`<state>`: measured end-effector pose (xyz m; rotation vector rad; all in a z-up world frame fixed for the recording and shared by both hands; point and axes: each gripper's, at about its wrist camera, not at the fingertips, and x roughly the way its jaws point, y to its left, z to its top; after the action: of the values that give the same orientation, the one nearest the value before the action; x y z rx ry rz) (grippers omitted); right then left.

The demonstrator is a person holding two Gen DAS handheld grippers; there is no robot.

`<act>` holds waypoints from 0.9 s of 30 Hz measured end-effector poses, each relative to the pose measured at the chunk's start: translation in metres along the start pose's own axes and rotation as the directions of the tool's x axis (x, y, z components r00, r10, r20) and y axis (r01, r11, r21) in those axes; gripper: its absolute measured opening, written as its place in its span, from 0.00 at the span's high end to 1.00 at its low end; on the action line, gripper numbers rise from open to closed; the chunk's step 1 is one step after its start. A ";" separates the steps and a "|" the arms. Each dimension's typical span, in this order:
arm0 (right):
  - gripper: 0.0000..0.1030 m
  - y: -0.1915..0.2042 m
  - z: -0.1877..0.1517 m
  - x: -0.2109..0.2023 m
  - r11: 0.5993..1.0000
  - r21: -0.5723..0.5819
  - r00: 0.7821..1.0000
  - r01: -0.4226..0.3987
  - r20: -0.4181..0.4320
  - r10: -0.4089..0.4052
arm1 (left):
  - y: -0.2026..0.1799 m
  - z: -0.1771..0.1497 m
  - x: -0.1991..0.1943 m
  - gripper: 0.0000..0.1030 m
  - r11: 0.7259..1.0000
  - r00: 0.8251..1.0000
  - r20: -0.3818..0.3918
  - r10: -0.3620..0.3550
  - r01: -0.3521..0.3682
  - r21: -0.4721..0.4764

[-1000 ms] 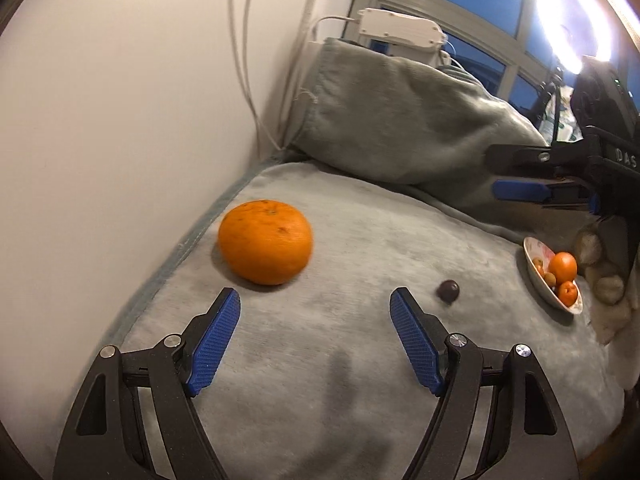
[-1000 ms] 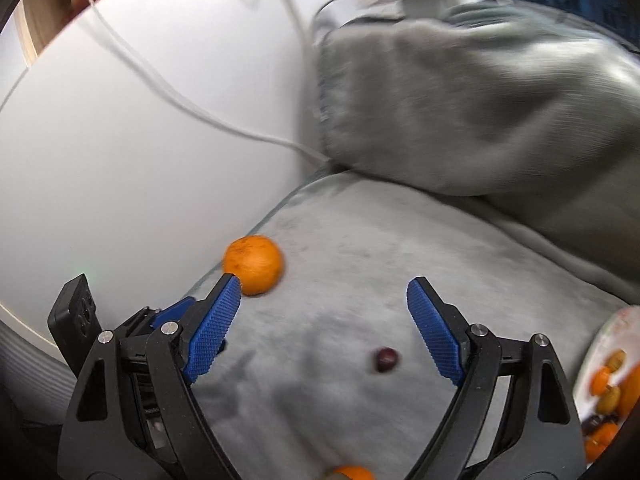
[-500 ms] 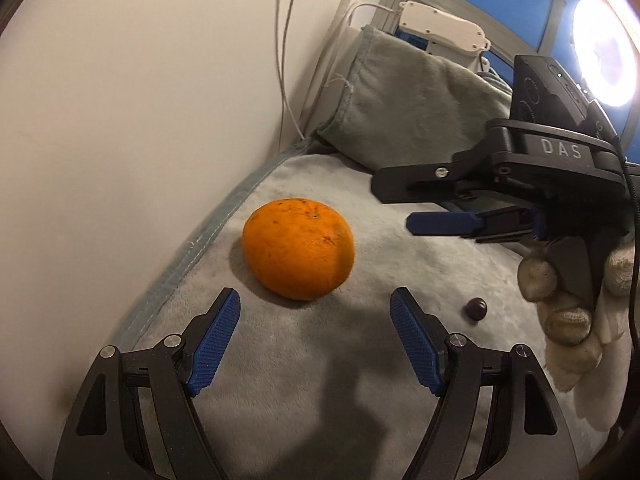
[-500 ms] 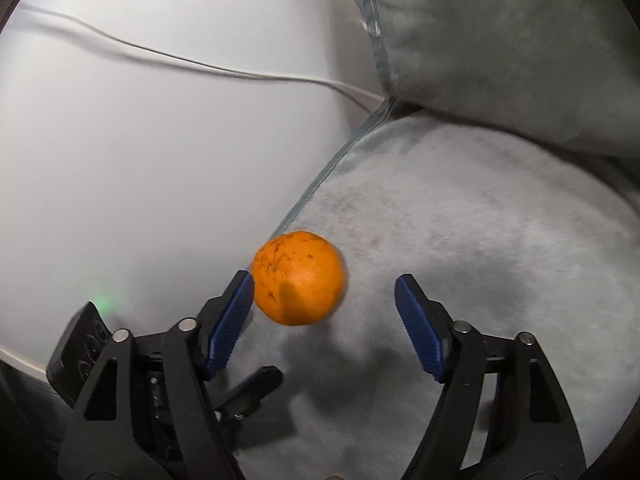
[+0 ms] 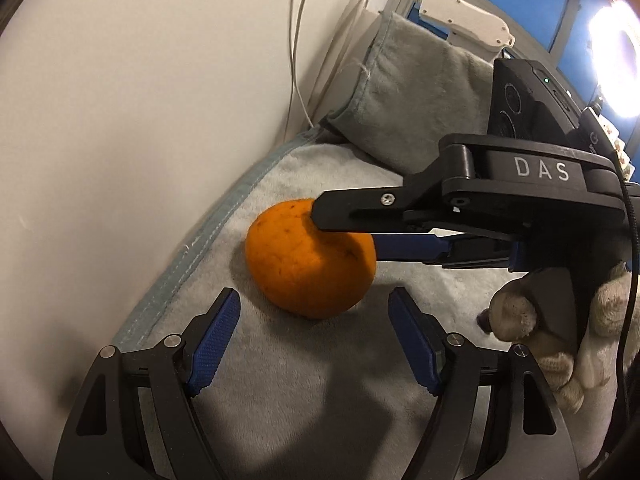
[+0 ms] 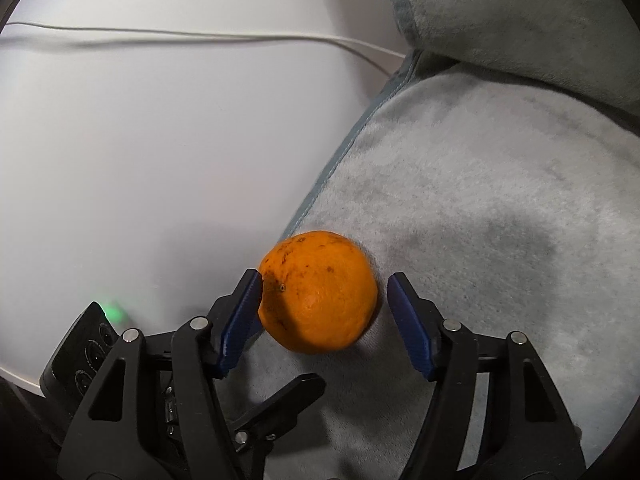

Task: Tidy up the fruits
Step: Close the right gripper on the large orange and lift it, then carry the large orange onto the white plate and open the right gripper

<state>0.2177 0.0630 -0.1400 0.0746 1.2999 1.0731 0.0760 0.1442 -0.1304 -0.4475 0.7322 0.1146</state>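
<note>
A large orange (image 5: 304, 264) (image 6: 320, 292) lies on a grey fleece blanket (image 5: 320, 408) close to the white wall. My right gripper (image 6: 324, 280) reaches in from the right of the left wrist view and straddles the fruit. Its jaws are closing: the left pad (image 6: 244, 312) touches the peel, while the right pad (image 6: 408, 320) stands a small gap away. My left gripper (image 5: 313, 300) sits just short of the orange on its near side, jaws closing slightly, with nothing between its pads.
A small dark fruit (image 5: 484, 322) lies partly hidden behind the gloved hand (image 5: 520, 320) that holds the right gripper. A folded grey blanket (image 5: 420, 100) rises at the back with a white power strip (image 5: 464, 20) above it. A cable (image 6: 200, 36) runs along the wall.
The right gripper has come down and in over the orange, and its jaws have narrowed around it. The left gripper has edged closer to the fruit. The bowl of fruits has left the views.
</note>
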 end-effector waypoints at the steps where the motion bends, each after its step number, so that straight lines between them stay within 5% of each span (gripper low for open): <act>1: 0.34 0.000 0.000 0.002 1.000 0.001 1.000 -0.004 -0.003 0.004 | 0.000 0.000 0.001 0.27 1.000 1.000 -0.004 -0.001 0.001 0.000; 5: 0.36 0.001 -0.001 0.004 1.000 0.011 1.000 -0.023 0.000 0.023 | 0.000 0.002 0.003 0.27 1.000 1.000 -0.015 -0.013 0.012 -0.002; 8: 0.37 -0.001 -0.001 0.003 0.999 0.020 0.999 -0.034 0.000 0.034 | 0.000 0.002 0.007 0.38 0.999 0.999 -0.038 -0.038 0.038 -0.004; 27: 0.43 -0.005 -0.012 -0.030 0.998 -0.011 0.997 -0.054 0.062 0.054 | -0.021 -0.003 -0.009 0.39 0.998 1.000 0.023 -0.013 0.011 0.055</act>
<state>0.2142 0.0342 -0.1249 0.1353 1.2427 1.1148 0.0730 0.1244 -0.1192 -0.3974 0.7084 0.0881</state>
